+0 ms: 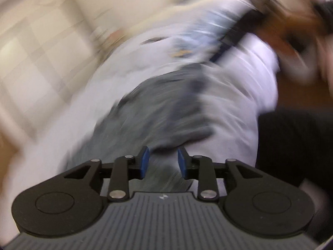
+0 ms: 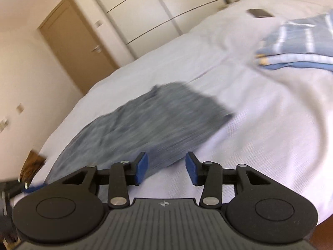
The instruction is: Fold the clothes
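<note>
A grey garment (image 2: 149,120) lies spread on the white bed (image 2: 260,135). It also shows in the blurred left wrist view (image 1: 158,112). My left gripper (image 1: 163,162) is open and empty, just above the garment's near edge. My right gripper (image 2: 166,167) is open and empty, over the garment's near right edge. The tip of the left gripper (image 2: 31,188) shows at the far left of the right wrist view, by the garment's other end.
A folded blue striped stack (image 2: 299,41) lies at the bed's right side, also in the left wrist view (image 1: 204,35). A dark flat object (image 2: 259,13) lies far on the bed. A wardrobe (image 2: 149,10) and a door (image 2: 77,41) stand behind. A hand (image 1: 301,29) shows at the upper right.
</note>
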A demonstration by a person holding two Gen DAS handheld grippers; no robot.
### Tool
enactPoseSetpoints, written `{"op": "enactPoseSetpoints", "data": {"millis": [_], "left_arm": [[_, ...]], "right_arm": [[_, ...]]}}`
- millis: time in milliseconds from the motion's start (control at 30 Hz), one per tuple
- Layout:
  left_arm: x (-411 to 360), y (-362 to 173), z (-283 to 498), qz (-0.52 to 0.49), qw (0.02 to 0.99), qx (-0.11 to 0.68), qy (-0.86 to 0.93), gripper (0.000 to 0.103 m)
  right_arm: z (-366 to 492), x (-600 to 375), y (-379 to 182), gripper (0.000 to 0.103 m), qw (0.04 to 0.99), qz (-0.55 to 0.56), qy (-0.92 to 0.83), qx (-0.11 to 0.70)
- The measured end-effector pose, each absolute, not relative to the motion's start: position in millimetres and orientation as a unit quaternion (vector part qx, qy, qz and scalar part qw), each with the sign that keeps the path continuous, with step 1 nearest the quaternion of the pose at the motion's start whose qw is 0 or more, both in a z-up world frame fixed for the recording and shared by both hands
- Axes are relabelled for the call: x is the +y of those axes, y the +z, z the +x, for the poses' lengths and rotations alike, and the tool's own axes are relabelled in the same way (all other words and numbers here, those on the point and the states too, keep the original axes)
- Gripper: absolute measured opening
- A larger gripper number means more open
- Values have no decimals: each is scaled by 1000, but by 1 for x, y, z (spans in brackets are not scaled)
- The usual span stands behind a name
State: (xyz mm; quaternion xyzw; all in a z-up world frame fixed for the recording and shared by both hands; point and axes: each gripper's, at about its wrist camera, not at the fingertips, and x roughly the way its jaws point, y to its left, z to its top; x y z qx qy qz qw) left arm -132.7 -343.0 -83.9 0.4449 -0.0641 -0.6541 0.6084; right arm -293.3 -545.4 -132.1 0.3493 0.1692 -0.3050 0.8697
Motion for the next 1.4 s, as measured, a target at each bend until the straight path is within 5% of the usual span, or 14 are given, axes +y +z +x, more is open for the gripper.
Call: {"op": "enactPoseSetpoints", "data": {"millis": [233,300,367,467,533,600,767,1033,1100,1267,1400], "left_arm": [[-375,-143,-154,556,505,-168,-639,27],[-381,-149,-153,562,496,-168,-640,21],[-386,-150,-152,559,494,-159,-647,0],[-385,-131,-140,501,524,-114,-679,0],[-383,-118,-131,457,544,-83,-699,0],[-381,-104,-122,411,561,-51,-717,0],[-372,-96,-116,380,558,-16,-738,0],[-368,-108,-118,392,547,16,-739,0],[-356,-103,-116,387,552,20,-738,2],[-325,-83,-105,353,592,39,-724,5],[-300,-70,-89,317,652,65,-686,18]], "right_arm": [[-317,-586,-146,58,856,366,-334,148],[-316,-598,-148,58,858,362,-335,144],[-310,-614,-156,58,860,364,-328,142],[-298,-637,-170,57,862,366,-319,144],[-297,-648,-176,47,859,386,-307,136],[-298,-656,-180,5,853,413,-291,131],[-313,-640,-154,3,858,383,-314,134],[-316,-618,-152,6,850,342,-359,180],[-315,-615,-154,21,843,337,-375,188],[-315,-586,-139,23,848,300,-396,186],[-316,-555,-124,37,859,273,-396,175]]}}
